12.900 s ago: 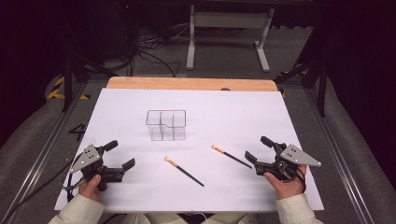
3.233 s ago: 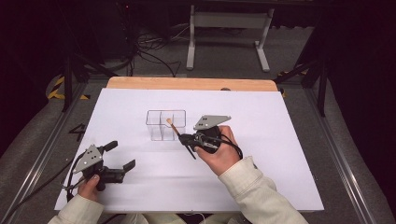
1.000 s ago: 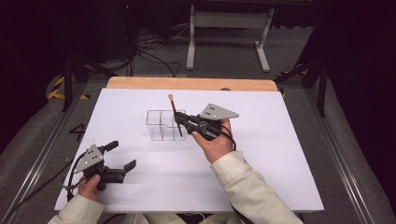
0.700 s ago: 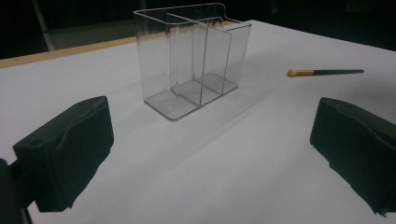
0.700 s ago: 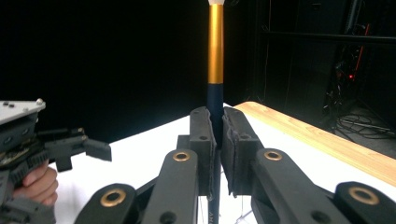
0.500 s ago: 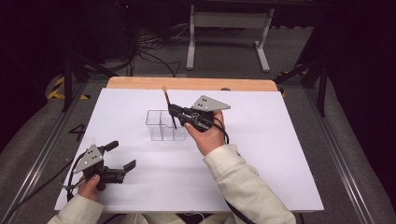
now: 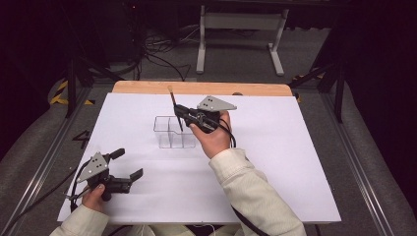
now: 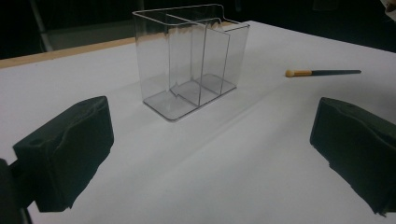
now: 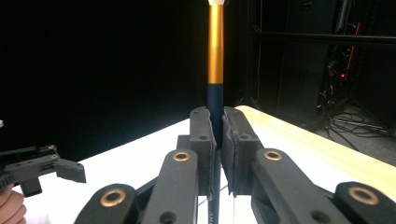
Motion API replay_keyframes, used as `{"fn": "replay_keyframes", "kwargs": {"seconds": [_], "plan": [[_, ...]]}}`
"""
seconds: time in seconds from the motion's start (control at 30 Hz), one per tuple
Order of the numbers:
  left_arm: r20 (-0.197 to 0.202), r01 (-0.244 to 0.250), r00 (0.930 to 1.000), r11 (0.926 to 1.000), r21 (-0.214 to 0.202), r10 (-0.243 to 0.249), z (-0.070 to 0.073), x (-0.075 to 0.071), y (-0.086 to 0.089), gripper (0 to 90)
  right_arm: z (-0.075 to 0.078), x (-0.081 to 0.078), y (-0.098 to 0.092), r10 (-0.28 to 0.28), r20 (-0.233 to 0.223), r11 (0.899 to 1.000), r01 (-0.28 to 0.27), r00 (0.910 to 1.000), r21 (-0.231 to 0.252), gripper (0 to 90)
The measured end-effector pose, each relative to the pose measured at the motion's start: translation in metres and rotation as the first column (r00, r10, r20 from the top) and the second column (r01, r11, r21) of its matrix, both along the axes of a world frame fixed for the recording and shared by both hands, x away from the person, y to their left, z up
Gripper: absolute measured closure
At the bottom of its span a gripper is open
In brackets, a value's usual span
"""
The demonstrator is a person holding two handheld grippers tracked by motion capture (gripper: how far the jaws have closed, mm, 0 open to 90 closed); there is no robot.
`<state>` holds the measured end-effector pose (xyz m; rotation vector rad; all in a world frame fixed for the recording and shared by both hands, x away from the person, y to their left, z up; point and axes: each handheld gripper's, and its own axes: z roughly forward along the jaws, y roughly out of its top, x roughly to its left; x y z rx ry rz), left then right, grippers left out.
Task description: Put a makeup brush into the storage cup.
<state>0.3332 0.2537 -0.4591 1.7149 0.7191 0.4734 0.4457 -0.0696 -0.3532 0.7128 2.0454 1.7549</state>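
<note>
1. Lower left of the high view: the left gripper (image 7: 119,169) is resting on the white table cover (image 7: 295,162) in the person's left hand (image 7: 93,195). Its jaws are standing wide apart and holding nothing; in the left gripper view they are sitting at the two lower corners with bare cover between them.

2. Centre of the high view: the right gripper (image 7: 180,111) is being held up by the person's right hand (image 7: 212,137), its tip reaching over the organizer. Its jaws are pressing closed on a makeup brush (image 9: 215,70), gripping the dark blue handle.

3. The brush is standing almost upright. Its gold ferrule is rising to the top centre of the right gripper view, with a pale tip at the frame edge. In the high view its lower end is showing against the organizer; whether it is already inside a compartment I cannot tell.

4. Just beyond the hand: the clear plastic organizer (image 7: 169,132) is standing upright on the cover, split by thin walls into compartments, and looking empty in the left gripper view.

5. Upper right of the left gripper view: a second brush (image 8: 322,73) is lying flat on the cover, well apart from the organizer.

6. Judgement: the step in hand is likely lowering the brush handle-first into a compartment. The next move is calling for centring it between the walls, descending, then releasing.
</note>
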Motion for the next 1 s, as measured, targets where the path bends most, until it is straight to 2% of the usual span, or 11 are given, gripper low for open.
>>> {"fn": "replay_keyframes", "kwargs": {"seconds": [0.63, 1.0], "plan": [[0.001, 0.003, 1.0000, 1.0000, -0.003, -0.003, 0.000, -0.001, 0.000, 0.2, -0.005, 0.018, 0.013, -0.026, -0.014, 1.000, 0.026, 0.9996, -0.004, 83.6], [-0.002, 0.001, 1.0000, 1.0000, -0.006, -0.001, 0.000, -0.002, 0.001, 0.2, -0.020, 0.025, 0.016, -0.033, -0.041, 0.999, 0.033, 0.9986, -0.012, 83.6]]}}
